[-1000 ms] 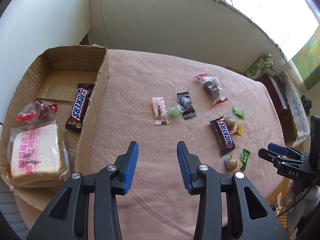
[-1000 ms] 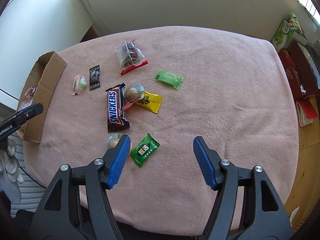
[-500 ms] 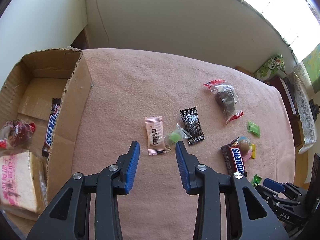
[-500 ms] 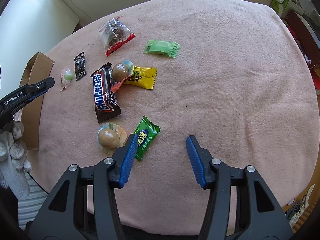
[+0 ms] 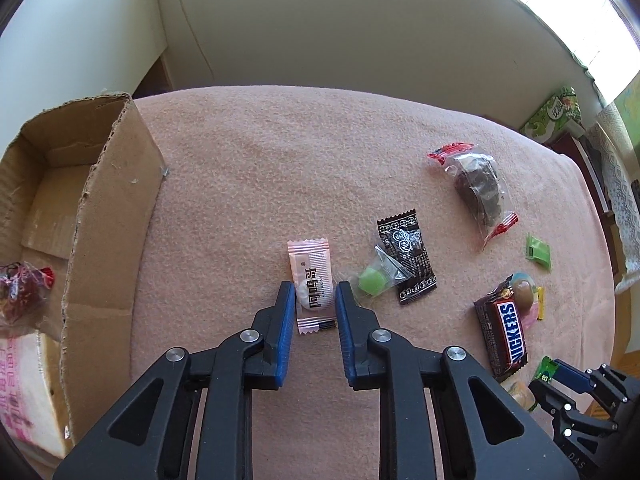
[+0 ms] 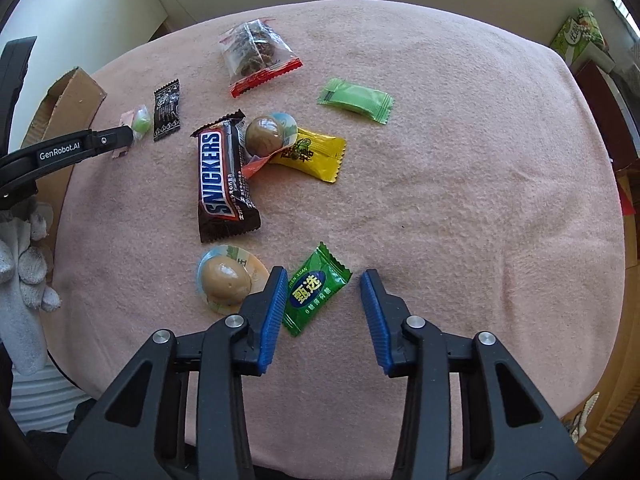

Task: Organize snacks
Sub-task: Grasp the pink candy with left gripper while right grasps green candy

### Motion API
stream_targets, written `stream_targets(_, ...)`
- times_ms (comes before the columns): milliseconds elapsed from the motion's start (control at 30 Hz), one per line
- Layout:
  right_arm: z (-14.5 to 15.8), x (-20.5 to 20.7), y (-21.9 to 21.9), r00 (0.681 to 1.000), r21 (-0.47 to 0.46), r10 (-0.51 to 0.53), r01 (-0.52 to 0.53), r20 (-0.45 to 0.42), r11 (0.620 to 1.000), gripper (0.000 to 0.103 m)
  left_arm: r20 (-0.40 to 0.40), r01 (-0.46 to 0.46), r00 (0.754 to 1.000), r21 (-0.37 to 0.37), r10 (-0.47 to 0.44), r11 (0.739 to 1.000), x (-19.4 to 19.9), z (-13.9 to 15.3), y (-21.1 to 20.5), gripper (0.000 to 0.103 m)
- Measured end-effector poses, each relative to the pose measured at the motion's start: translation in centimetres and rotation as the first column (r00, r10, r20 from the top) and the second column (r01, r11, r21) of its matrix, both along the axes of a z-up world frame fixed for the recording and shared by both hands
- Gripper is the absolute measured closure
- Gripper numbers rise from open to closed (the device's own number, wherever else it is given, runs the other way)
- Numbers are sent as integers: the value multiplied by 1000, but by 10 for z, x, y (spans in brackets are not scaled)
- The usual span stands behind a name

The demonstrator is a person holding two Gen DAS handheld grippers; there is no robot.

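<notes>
- Both hand-held grippers have come down closer to the snacks since a second ago, and each pair of blue jaws stands narrower than it did then.
- Left hand-held gripper now straddles the pink sachet; its jaws have closed onto the sachet's two long edges and the pads touch it, with the sachet still flat on the tabletop.
- Just right of that sachet lie a clear-wrapped green candy and a black sachet, the two touching.
- Right hand-held gripper is closing around the dark green sachet; the sachet lies tilted between the jaws, against the left pad, while a gap remains at the right pad.
- A packed brown egg sits just left of that gripper's left jaw.
- Beyond it lies a Snickers bar, with a second packed egg and a yellow sachet beside its far end.
- Farther back are a light green sachet and a clear bag with red ends holding dark pieces.
- The cardboard box stands at the left edge of the pink cloth-covered tabletop; a red-tied clear packet and a wrapped bread slice lie inside it.
- A person's white-gloved hand shows at the left edge of the right wrist view.
</notes>
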State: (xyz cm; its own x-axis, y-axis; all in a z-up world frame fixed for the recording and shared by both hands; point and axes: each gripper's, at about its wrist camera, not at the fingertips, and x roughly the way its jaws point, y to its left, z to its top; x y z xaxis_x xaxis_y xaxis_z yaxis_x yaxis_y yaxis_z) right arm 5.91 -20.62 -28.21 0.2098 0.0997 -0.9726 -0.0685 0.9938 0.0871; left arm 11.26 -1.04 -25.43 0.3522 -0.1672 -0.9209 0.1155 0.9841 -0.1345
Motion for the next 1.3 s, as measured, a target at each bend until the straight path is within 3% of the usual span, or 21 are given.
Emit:
stream_targets(400, 5, -7, -19, 1000, 67, -6, 4, 25, 998, 86, 5, 5, 1000, -11, -5, 1000, -2, 0, 2, 86)
stream_targets(533, 3, -4, -19, 1000, 75, 6, -6, 1, 997, 84, 6, 14, 1000, -3, -14, 1000, 0, 0, 0, 86)
stream_targets(667, 1, -1, -12, 1000, 33, -7, 8, -5, 999, 69, 7, 20, 1000, 0, -20, 1000, 2, 0, -2, 85)
stream_targets(800, 0, -15, -2, 1000, -14, -16, 16, 3, 1000, 68, 9, 18, 1000, 4, -18, 1000, 5, 0, -4, 84)
stream_targets(933, -3, -18, -3, 1000, 3, -28, 28, -10, 1000, 68, 29, 34, 999, 44, -36, 998, 7, 0, -12, 84)
stream_targets(1067, -2, -21, 1, 1000, -4, 13, -13, 0, 1000, 86, 37, 35, 999, 43, -37, 998, 7, 0, -12, 86)
stream_targets(1300, 2, -13, -8, 1000, 60, 16, -17, 13, 998, 90, 26, 42, 999, 25, -43, 999, -8, 1, -5, 86)
